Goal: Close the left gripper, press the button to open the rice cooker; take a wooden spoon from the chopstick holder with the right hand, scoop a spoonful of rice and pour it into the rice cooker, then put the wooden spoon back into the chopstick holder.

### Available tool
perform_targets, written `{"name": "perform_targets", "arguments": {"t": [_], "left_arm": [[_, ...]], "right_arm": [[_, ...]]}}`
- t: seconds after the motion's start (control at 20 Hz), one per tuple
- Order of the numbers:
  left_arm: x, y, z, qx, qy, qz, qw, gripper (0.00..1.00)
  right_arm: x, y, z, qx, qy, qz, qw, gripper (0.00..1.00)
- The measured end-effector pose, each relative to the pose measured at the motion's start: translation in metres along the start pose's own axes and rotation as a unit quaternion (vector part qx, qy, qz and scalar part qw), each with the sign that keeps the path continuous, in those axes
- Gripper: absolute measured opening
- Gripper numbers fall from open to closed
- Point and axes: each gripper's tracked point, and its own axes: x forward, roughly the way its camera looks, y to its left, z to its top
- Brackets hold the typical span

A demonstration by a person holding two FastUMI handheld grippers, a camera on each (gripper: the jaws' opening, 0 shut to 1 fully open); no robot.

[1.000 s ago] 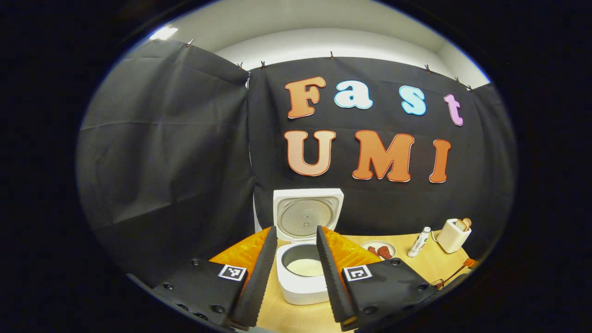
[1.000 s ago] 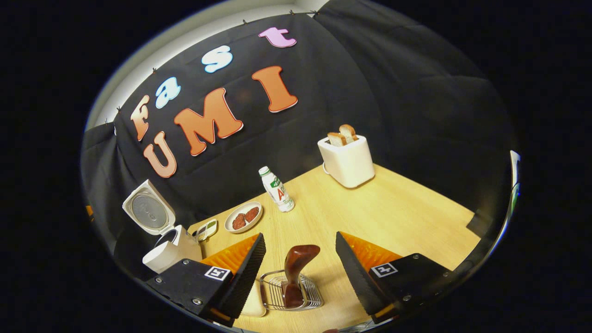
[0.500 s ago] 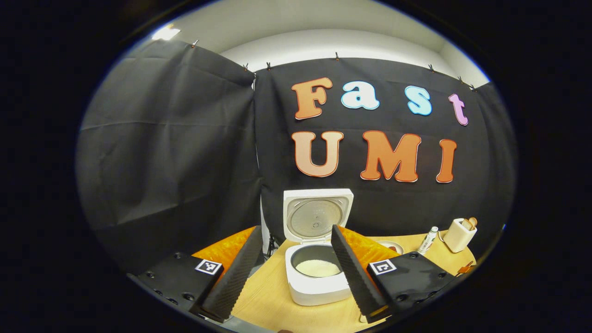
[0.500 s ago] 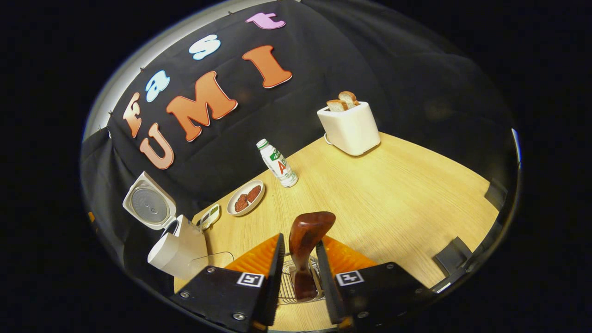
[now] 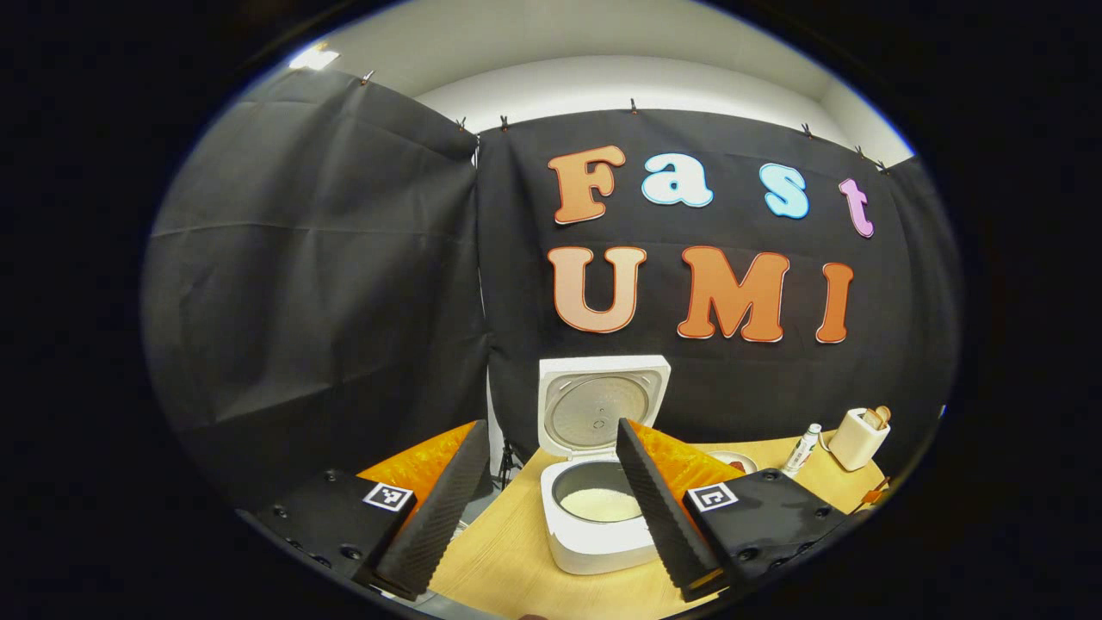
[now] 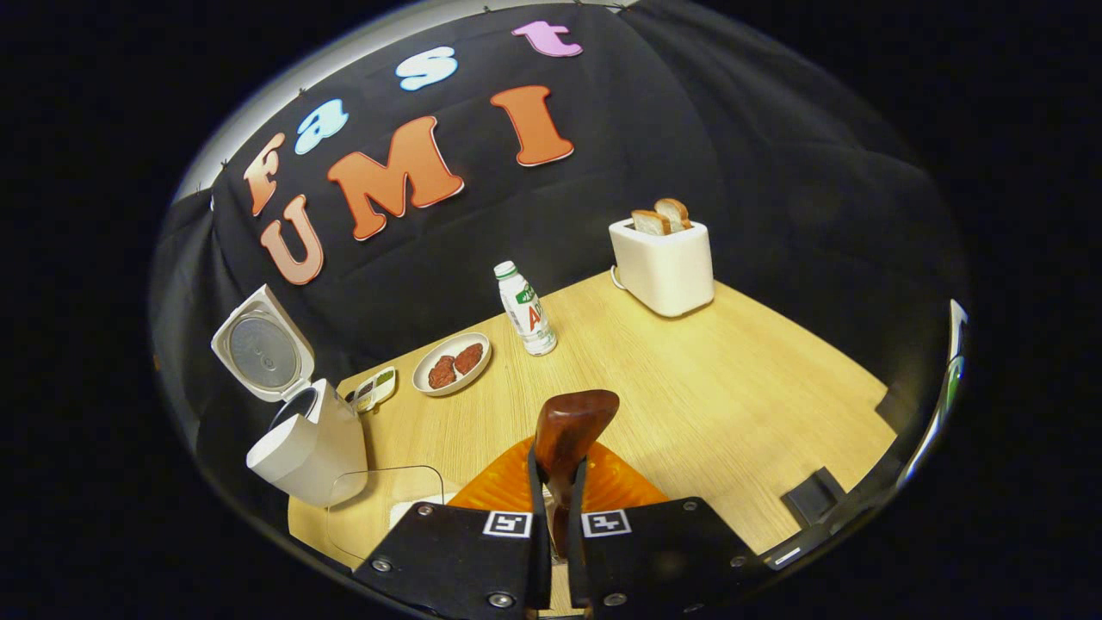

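Rice (image 5: 600, 504) is seen lying white in the pot of the rice cooker (image 5: 598, 541), whose lid (image 5: 600, 405) is raised upright at its back edge. In the left gripper view, the left gripper (image 5: 544, 508) is held above the table (image 5: 508, 568) in front of the cooker, its fingers spread wide apart with nothing between them, so that the cooker is framed by the gap. In the right gripper view, the right gripper (image 6: 556, 508) is closed on the wooden spoon (image 6: 568, 430), both fingers being pressed against the spoon's dark handle, whose broad rounded end is seen rising above the fingertips. The chopstick holder is hidden behind the gripper body and cannot be made out. In that same view the rice cooker (image 6: 301, 439) is seen far to the left of the spoon, with a small sauce dish (image 6: 372, 389) beside it, then a plate (image 6: 451, 363) bearing two reddish pieces, then an upright bottle (image 6: 527, 310). A toaster (image 6: 665, 267) with two slices of bread standing in it is placed beyond the bottle, against the wall.
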Motion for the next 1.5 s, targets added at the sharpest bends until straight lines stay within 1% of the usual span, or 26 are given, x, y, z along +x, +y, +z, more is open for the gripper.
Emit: {"name": "perform_targets", "arguments": {"t": [0.1,0.2,0.3,0.45,0.6,0.85,0.95,1.1,1.25,1.35,1.5], "left_arm": [[0.005,0.003,-0.004,-0.005,0.003,-0.007,1.0,1.0],[0.01,0.007,-0.008,-0.011,0.006,-0.016,1.0,1.0],[0.015,0.012,-0.014,-0.01,0.009,-0.021,1.0,1.0],[0.021,0.02,-0.018,-0.007,0.012,-0.028,1.0,1.0],[0.028,0.028,-0.022,-0.002,0.015,-0.03,0.999,1.0],[0.038,0.042,-0.033,0.003,0.029,-0.031,0.999,1.0],[0.041,0.049,-0.033,0.007,0.031,-0.025,0.999,1.0],[0.045,0.056,-0.035,0.008,0.03,-0.021,0.999,1.0],[0.048,0.064,-0.045,0.021,0.042,-0.013,0.999,1.0],[0.047,0.064,-0.051,0.026,0.049,-0.016,0.998,1.0],[0.049,0.066,-0.053,0.032,0.051,-0.013,0.998,1.0]], "right_arm": [[-0.014,0.01,0.018,-0.025,-0.018,-0.006,1.0,0.07],[-0.028,0.027,0.039,-0.044,-0.041,-0.004,0.998,0.07],[-0.038,0.052,0.054,-0.056,-0.062,0.009,0.997,0.07],[-0.045,0.093,0.065,-0.082,-0.082,0.036,0.993,0.07],[-0.044,0.138,0.057,-0.128,-0.096,0.074,0.984,0.07],[-0.021,0.183,0.012,-0.215,-0.075,0.098,0.969,0.06],[-0.012,0.189,-0.009,-0.248,-0.064,0.1,0.961,0.07],[-0.001,0.189,-0.03,-0.296,-0.055,0.09,0.949,0.07],[0.01,0.19,-0.045,-0.318,-0.055,0.084,0.943,0.07],[0.019,0.186,-0.054,-0.322,-0.055,0.077,0.942,0.07],[0.028,0.176,-0.057,-0.292,-0.076,0.062,0.951,0.07]]}}
